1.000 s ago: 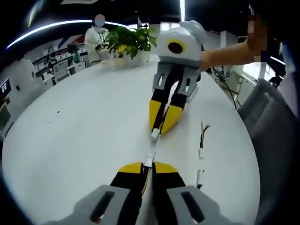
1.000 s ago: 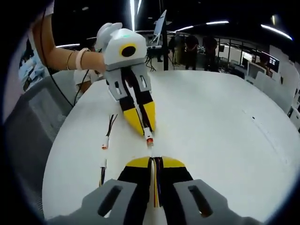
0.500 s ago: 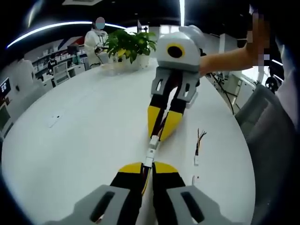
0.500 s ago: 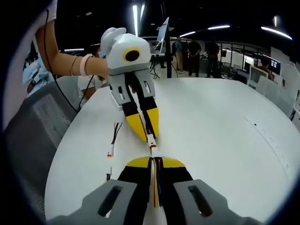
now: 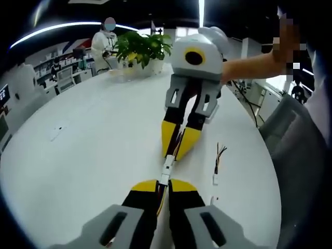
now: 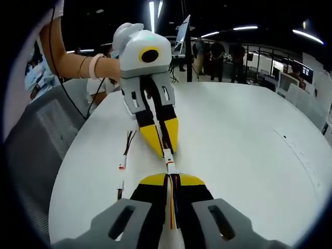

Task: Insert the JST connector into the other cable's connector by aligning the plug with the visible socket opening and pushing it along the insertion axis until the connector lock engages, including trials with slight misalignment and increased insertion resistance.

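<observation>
Left hand-held gripper (image 5: 162, 182): jaws pressed together on a cable, its white connector (image 5: 164, 179) sticking out just past the yellow tips; in the right gripper view it comes down from the upper left (image 6: 162, 146), a person's forearm (image 6: 78, 63) behind it.

Right hand-held gripper (image 6: 170, 177): jaws clenched on the other cable, whose coloured wires (image 6: 173, 207) run back between the black fingers; in the left gripper view it reaches in from above (image 5: 174, 151), tips pointing down at the left one.

Connectors: the two white connectors meet end to end in one straight line between the two pairs of tips (image 5: 168, 167), just above the bench (image 5: 93, 150). In the right gripper view the joint (image 6: 169, 163) sits right at the yellow tips. Whether the lock has caught cannot be told.

Spare cables: two short loose cables with white plugs lie on the bench beside the grippers, one with splayed wires (image 5: 218, 161), one nearer the bench edge (image 5: 212, 199); well apart from the joined pair.

Plant (image 5: 139, 46): at the far end of the bench.

Chair (image 6: 36, 140): grey, beside the bench edge.
</observation>
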`<move>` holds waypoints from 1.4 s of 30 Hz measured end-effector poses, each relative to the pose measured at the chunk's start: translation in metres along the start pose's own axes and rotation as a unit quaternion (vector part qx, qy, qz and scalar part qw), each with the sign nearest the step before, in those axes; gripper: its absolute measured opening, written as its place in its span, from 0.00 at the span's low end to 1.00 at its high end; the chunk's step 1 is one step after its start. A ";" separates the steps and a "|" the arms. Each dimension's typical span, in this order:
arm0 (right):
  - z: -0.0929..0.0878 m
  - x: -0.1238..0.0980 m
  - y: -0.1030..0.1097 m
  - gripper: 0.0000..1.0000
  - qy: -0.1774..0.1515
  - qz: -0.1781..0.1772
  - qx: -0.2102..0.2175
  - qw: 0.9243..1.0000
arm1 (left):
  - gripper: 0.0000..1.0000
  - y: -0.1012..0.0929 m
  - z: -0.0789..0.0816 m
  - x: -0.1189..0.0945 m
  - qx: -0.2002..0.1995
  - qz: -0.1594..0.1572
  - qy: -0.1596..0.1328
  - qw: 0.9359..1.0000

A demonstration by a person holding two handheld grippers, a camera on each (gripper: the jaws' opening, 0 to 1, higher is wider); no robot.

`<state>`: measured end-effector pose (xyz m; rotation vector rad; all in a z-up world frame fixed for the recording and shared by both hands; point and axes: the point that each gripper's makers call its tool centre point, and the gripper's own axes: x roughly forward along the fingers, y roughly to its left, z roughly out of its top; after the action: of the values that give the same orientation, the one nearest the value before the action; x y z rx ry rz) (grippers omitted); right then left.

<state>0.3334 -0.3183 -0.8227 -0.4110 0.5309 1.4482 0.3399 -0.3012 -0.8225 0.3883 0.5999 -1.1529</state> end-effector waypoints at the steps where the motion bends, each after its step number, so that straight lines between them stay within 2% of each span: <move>1: 0.000 0.000 0.000 0.03 0.000 0.000 -0.001 1.000 | 0.00 0.000 0.000 0.000 0.002 0.001 0.002 1.000; 10: 0.003 -0.001 0.000 0.03 0.002 0.000 -0.005 1.000 | 0.00 0.001 0.002 -0.002 0.007 0.003 0.004 1.000; 24: 0.002 0.000 0.006 0.03 0.012 0.011 -0.024 1.000 | 0.00 -0.004 0.002 0.001 0.021 -0.009 0.017 1.000; 42: 0.006 -0.003 0.004 0.03 0.002 0.005 -0.028 1.000 | 0.00 -0.002 0.009 0.000 0.025 -0.006 -0.003 1.000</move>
<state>0.3302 -0.3171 -0.8158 -0.4566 0.4981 1.4743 0.3399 -0.3076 -0.8158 0.4241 0.5694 -1.1824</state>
